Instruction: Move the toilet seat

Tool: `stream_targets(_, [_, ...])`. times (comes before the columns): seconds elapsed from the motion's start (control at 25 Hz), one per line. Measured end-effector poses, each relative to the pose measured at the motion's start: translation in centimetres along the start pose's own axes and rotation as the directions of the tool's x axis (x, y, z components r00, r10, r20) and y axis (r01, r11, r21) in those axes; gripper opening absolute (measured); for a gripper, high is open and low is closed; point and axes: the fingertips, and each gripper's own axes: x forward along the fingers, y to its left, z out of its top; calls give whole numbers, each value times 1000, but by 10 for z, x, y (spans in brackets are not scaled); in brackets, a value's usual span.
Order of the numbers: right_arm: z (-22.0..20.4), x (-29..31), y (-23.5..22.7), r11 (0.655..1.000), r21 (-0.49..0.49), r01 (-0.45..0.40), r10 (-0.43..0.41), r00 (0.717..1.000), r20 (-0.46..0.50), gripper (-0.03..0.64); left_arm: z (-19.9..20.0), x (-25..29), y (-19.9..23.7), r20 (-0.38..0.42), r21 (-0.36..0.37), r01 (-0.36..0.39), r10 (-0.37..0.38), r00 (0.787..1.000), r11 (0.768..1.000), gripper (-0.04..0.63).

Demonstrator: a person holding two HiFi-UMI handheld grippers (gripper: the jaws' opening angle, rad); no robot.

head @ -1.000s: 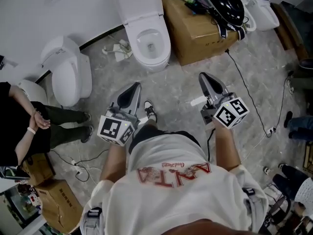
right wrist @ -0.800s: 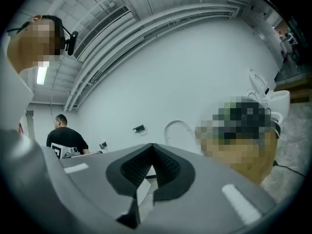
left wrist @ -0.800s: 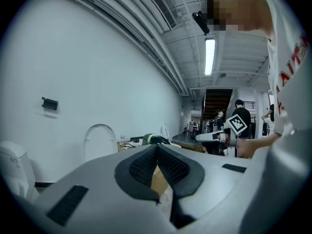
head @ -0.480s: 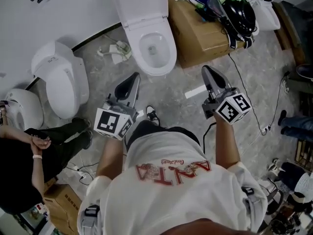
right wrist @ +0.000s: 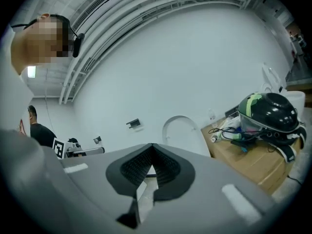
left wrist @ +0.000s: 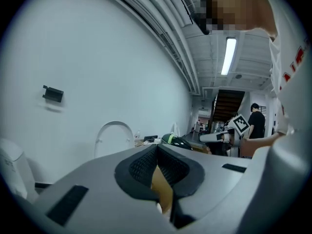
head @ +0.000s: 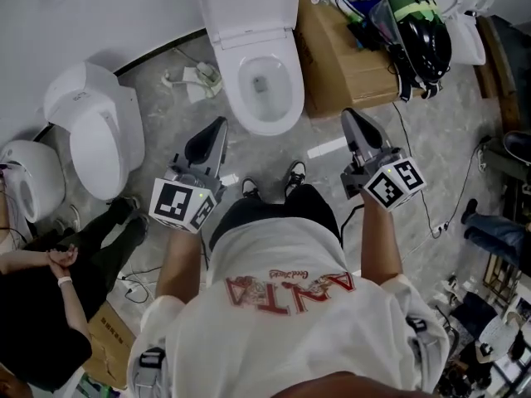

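A white toilet (head: pixel 267 85) stands against the wall ahead, its lid (head: pixel 249 7) raised upright and the seat ring down on the bowl. My left gripper (head: pixel 217 128) is shut and holds nothing; it hovers just short of the bowl's front left. Level with it, my right gripper (head: pixel 351 118) is shut and empty, off the bowl's right side. In the left gripper view the closed left gripper (left wrist: pixel 157 146) points at the raised lid (left wrist: pixel 114 138). The right gripper view shows the closed right gripper (right wrist: pixel 152 145) below the same lid (right wrist: pixel 183 130).
A second white toilet (head: pixel 95 131) and a third (head: pixel 29 177) stand to the left. A cardboard box (head: pixel 340 56) carrying a black-and-green helmet (head: pixel 419 36) and cables sits right of the toilet. A seated person (head: pixel 50 305) is at lower left. Cables lie on the floor.
The wearer has stepped toward the toilet, so the bowl now lies closer to both grippers. Both grippers stay shut and empty.
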Motion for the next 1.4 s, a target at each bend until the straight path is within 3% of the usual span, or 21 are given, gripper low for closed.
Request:
stream_targets(0.16, [-2, 22, -44, 997, 57, -43, 45, 999, -29, -2, -4, 34, -4, -14, -26, -29, 29, 999, 999, 9])
stream_targets(0.36, [-16, 51, -96, 989, 117, -95, 107, 988, -109, -2, -24, 72, 8, -64, -78, -174, 169, 984, 982, 9])
stream_targets(0.48, [-34, 64, -122, 981, 157, -116, 140, 978, -153, -2, -42, 88, 11, -107, -105, -218, 207, 972, 970, 11])
stream_targets(0.84, [-115, 96, -166, 968, 235, -91, 153, 953, -263, -2, -136, 118, 44, -203, -244, -228, 180, 962, 943, 11])
stream_targets(1.08, [-198, 98, -193, 950, 310, 23, 89, 936, -340, -2, -214, 127, 76, -244, -335, -226, 147, 959, 915, 13])
stream_targets(1.16, [-229, 101, -193, 946, 322, 25, 106, 917, -384, 1, -241, 127, 85, -248, -385, -223, 133, 960, 896, 73])
stream_targets(1.2, [-243, 103, -193, 945, 326, 27, 113, 908, -404, 26, -255, 128, 89, -257, -402, -226, 127, 958, 887, 115])
stream_targets(1.24, [-257, 106, -193, 945, 326, 33, 115, 899, -422, 71, -269, 128, 94, -270, -413, -233, 126, 955, 880, 124])
stream_targets(1.4, [-309, 117, -208, 946, 314, 78, 84, 879, -469, 134, -337, 125, 117, -323, -442, -289, 150, 934, 849, 137])
